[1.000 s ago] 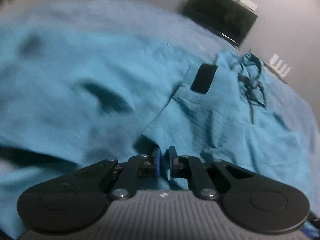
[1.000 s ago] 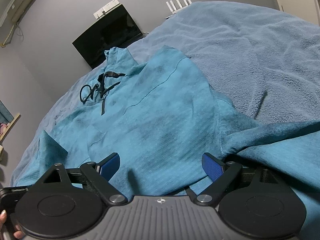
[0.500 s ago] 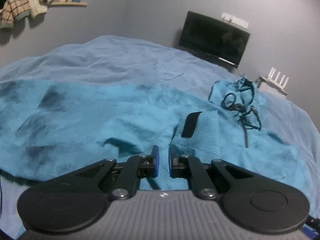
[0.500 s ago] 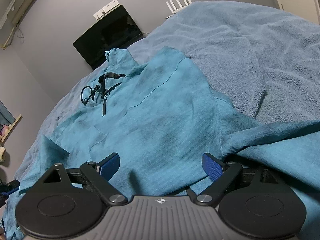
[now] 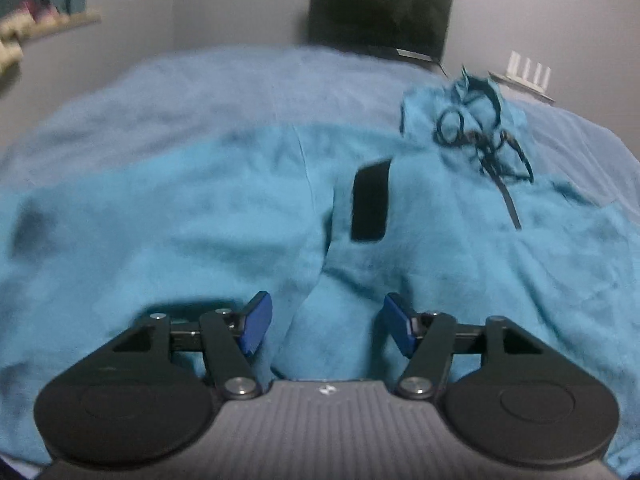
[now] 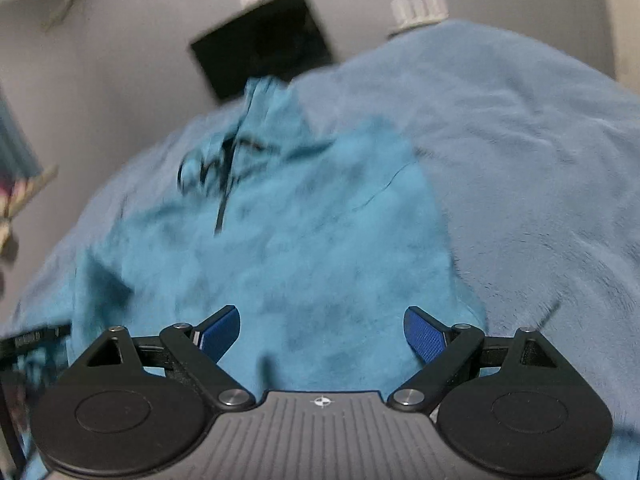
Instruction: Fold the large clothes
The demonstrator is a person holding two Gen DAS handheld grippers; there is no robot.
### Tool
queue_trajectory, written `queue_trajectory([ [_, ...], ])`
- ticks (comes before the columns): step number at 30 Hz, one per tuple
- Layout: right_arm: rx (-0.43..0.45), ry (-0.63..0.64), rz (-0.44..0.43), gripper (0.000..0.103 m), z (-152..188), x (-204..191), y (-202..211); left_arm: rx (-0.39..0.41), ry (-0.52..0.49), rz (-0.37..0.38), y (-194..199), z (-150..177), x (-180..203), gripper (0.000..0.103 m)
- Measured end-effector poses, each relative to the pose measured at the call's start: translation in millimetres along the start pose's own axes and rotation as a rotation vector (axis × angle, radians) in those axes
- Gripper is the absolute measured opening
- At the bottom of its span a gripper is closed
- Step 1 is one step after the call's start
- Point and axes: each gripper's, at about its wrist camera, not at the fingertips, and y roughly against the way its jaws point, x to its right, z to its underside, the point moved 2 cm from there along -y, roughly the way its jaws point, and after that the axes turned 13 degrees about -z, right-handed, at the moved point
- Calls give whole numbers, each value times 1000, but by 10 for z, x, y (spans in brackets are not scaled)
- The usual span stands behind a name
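Fold barely begun
Your hoodie lies rumpled on bed; both grippers w/ jaws wide, holding nothing.

Teal hoodie spread rumpled across the bed, black drawstrings tangled at its neck

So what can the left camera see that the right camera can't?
Only the left wrist view shows the black rectangular patch on the teal hoodie, and the left gripper, open above a ridge of cloth. Only the right wrist view shows the hoodie's plain right side and its edge against the bare blue blanket, plus the right gripper, also open. Both views show the hoodie spread on the blanket, its black drawstrings at the neck, the dark TV on the wall and the white router beside it.
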Motion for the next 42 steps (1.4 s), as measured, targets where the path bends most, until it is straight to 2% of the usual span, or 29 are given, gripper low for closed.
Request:
queue_trajectory([
  [2, -28, 58, 18, 91, -53, -8, -52, -25, 11, 33, -136, 61, -79, 60],
  [6, 2, 109, 65, 91, -103, 45, -40, -37, -2, 76, -297, 180, -115, 60],
  [7, 6, 96, 62, 91, -98, 75, -45, -40, -2, 77, -308, 185, -120, 56],
  [8, 8, 86, 57, 91, -92, 96, -50, -45, -1, 86, -304, 184, -120, 38],
  [10, 12, 92, 63, 91, -70, 116, -50, -60, 0, 73, -270, 175, -118, 19],
  [11, 14, 109, 70, 91, -59, 102, -56, -65, 4, 60, -224, 177, -128, 14],
  [13, 21, 144, 86, 91, -53, 60, -78, -77, 15, 51, -83, 169, -148, 11],
  [16, 50, 190, 127, 92, -67, 36, -24, -95, -6, -65, 208, 113, -176, 10],
  [19, 51, 160, 147, 92, -84, 119, 9, -125, -78, -168, 458, 88, -188, 10],
  [23, 27, 93, 170, 92, -77, 335, -52, -167, -157, -234, 501, 192, -174, 10],
  [25, -8, 50, 194, 92, -43, 473, -120, -185, -141, -235, 458, 252, -202, 11],
  [28, -15, -35, 170, 93, -7, 646, -145, -193, -141, -254, 405, 280, -208, 13],
  [31, 8, -35, 166, 93, 4, 645, -129, -131, -138, -253, 467, 273, -192, 15],
  [33, 15, -5, 179, 94, 20, 601, -135, -39, -135, -260, 573, 226, -158, 29],
  [35, 15, 10, 194, 97, 57, 571, -141, 40, -136, -270, 662, 196, -128, 52],
  [37, 22, 18, 206, 98, 92, 557, -148, 83, -142, -229, 694, 190, -76, 58],
  [38, 21, 26, 211, 99, 111, 523, -148, 86, -151, -208, 680, 200, -38, 59],
  [40, 30, 42, 222, 99, 133, 501, -140, 65, -189, -180, 584, 239, 71, 59],
  [42, 67, 64, 227, 97, 148, 453, -81, 33, -219, -187, 450, 294, 139, 59],
])
